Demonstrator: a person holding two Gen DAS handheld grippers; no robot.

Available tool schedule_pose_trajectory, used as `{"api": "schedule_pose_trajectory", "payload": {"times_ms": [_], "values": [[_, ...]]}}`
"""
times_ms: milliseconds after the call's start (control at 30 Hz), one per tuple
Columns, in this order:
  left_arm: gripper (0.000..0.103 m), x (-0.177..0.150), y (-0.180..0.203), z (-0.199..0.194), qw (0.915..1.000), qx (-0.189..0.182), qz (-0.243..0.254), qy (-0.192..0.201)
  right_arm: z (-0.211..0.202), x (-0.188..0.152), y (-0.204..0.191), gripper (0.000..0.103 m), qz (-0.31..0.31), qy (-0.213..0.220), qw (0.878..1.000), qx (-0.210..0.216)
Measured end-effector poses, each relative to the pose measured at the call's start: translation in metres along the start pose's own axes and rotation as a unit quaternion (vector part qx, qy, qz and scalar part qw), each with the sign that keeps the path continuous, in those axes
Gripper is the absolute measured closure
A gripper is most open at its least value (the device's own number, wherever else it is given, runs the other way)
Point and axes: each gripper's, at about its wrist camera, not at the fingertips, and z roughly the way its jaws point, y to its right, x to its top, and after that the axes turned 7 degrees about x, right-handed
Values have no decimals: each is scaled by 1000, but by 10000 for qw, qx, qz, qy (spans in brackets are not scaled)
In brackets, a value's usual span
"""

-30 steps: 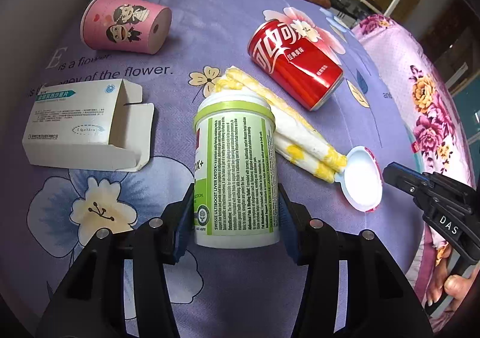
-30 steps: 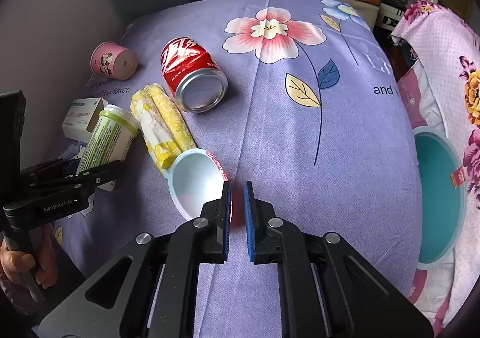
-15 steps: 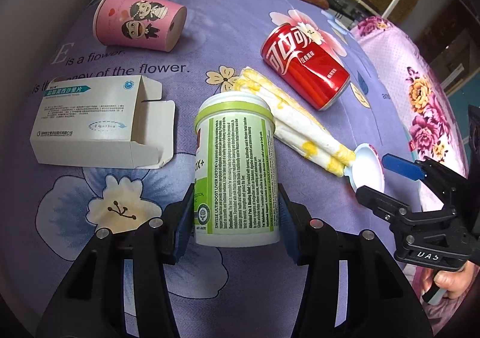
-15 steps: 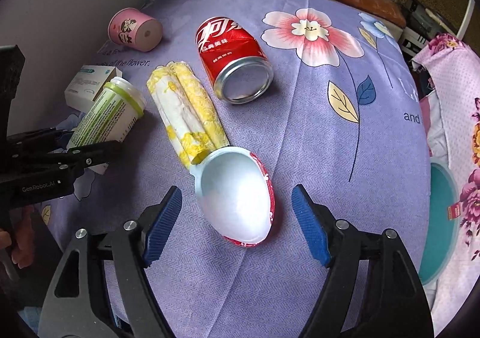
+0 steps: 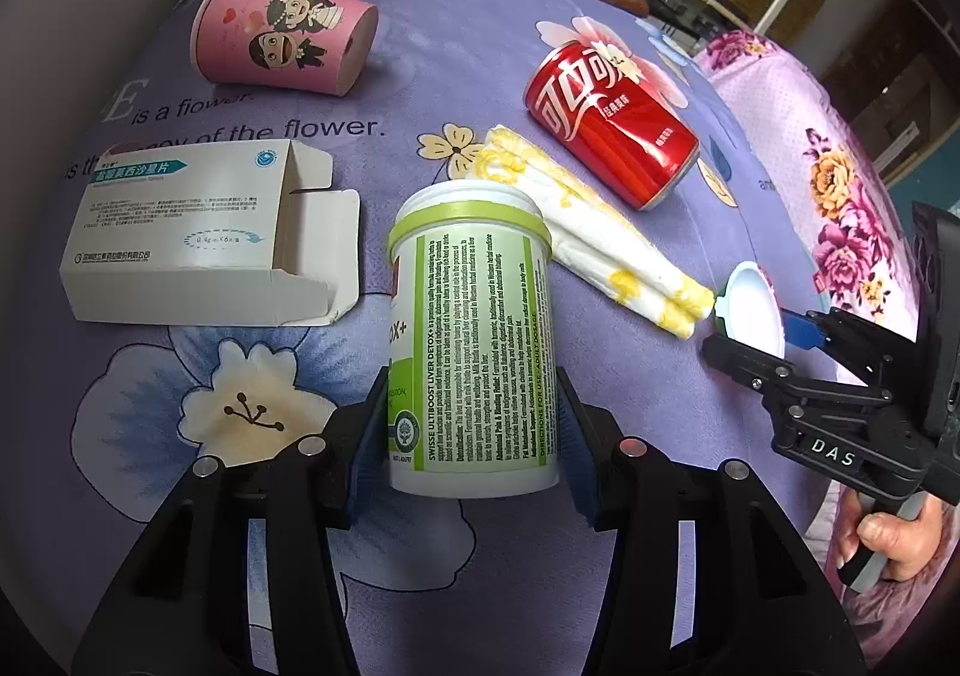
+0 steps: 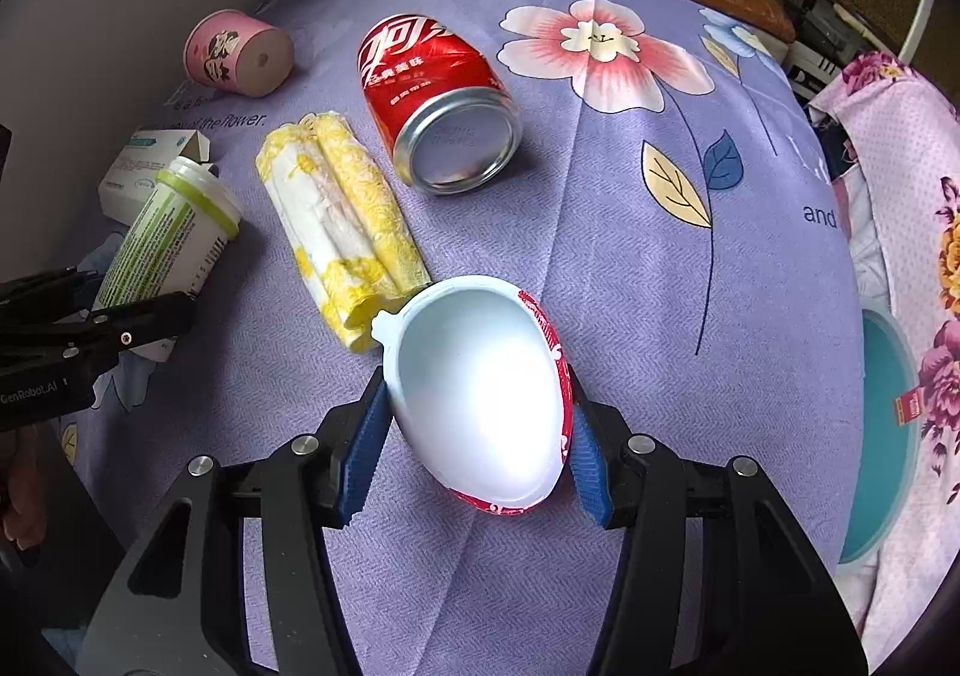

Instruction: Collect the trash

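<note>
- Step in hand: you are picking up two pieces of trash at once. Your left gripper (image 5: 474, 424) is clamped on the base of the green-and-white supplement bottle (image 5: 471, 334), pads touching both sides.
- Your right gripper (image 6: 477, 436) straddles the crushed white plastic cup (image 6: 480, 388), which lies at the near centre of the purple flowered tablecloth (image 6: 630, 268). The blue pads (image 6: 366, 436) sit against or just beside the cup's sides; I cannot tell whether they are gripping it yet.
- Not yet collected, on the cloth: the red cola can (image 6: 438, 99) on its side at the far centre, the yellow-and-white tissue packet (image 6: 342, 220) just left of it with its near end touching the cup, the pink paper cup (image 5: 282, 33) at the far left, and the opened white medicine box (image 5: 204, 238) at the left.
- Next move, in my judgement: finish closing on the cup without crushing it further, lift it off the tissue packet, and carry both items to the teal bin (image 6: 888, 436) low at the right edge.
- Difference from half a second ago: your right jaws were then spread wide with clear gaps either side of the cup; they have since narrowed onto it.
- One second ago those jaws were almost shut, near the cup's rim.
- The left grip on the bottle is unchanged throughout.
</note>
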Motion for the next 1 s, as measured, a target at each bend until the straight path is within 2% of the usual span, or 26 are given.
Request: {"api": "schedule_pose_trajectory", "payload": {"times_ms": [267,667,800,1000], "values": [[52,4,33,-12,9995,-88,287,138,-34,-7,37,51,703,384,9965,236],[52,11,106,-7,9944,-165,1030,151,-79,-27,105,51,1611,965,9820,192],[52,9,114,0,9934,-75,1138,115,-79,-36,115,51,1738,946,9799,239],[46,4,104,15,9945,12,1011,-253,-74,-38,114,51,1727,889,9804,329]]}}
